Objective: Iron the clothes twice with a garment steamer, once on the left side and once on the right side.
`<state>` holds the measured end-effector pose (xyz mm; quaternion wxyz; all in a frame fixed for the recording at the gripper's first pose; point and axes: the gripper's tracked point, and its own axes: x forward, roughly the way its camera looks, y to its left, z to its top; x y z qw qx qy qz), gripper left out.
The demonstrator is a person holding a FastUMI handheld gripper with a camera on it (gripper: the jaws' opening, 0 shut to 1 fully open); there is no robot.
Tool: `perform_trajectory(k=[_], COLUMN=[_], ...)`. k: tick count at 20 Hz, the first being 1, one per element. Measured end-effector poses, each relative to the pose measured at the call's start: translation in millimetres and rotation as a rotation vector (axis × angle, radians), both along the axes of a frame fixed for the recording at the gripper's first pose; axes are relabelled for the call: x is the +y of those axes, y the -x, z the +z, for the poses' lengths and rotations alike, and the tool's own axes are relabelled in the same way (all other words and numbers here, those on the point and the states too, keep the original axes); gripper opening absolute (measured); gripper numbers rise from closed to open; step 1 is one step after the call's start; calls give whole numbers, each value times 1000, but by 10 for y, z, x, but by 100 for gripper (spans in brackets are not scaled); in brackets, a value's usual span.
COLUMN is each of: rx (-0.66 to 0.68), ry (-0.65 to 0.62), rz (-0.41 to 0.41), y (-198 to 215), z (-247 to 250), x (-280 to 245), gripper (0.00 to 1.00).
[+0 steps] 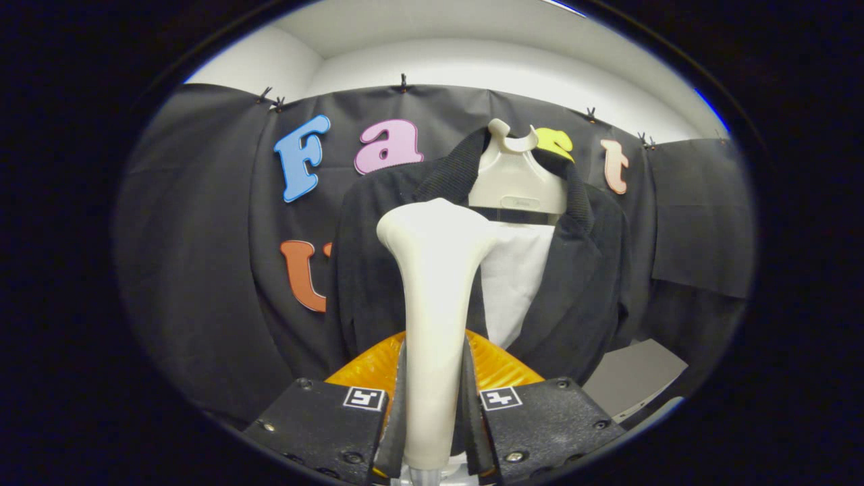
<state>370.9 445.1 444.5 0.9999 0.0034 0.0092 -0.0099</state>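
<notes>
- Gripping the garment steamer (435,297) by its slim white handle, my gripper (432,405) has both fingers (398,405) pressed against the handle's two sides, which keeps the tool upright and steady for a pass.
- The steamer's broad head stands above the fingers and faces the far side of the booth, towards the dark jacket (378,270), because that is the cloth to be steamed.
- The jacket hangs just beyond the steamer on a pale hanger (516,179), its front open over a white panel (516,277); hanging lets the fabric fall flat for the steam.
- The head sits in front of the jacket's left front panel, beside the lapel; I cannot tell whether it touches the cloth or stands just off it.
- I judge this to be the left-side pass, with the right panel, on the far side of the white opening, yet to be done.
- An orange ribbed object (496,364) lies low behind the fingers; what it is I cannot tell.
- A grey board (634,374) lies low to the right, near the jacket's hem.
</notes>
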Motion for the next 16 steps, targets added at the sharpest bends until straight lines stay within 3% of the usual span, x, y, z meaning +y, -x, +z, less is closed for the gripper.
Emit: perform_trajectory(k=[16], rx=[115], ry=[14], rz=[29], y=[96], z=[-1110], x=[-67], gripper=[38])
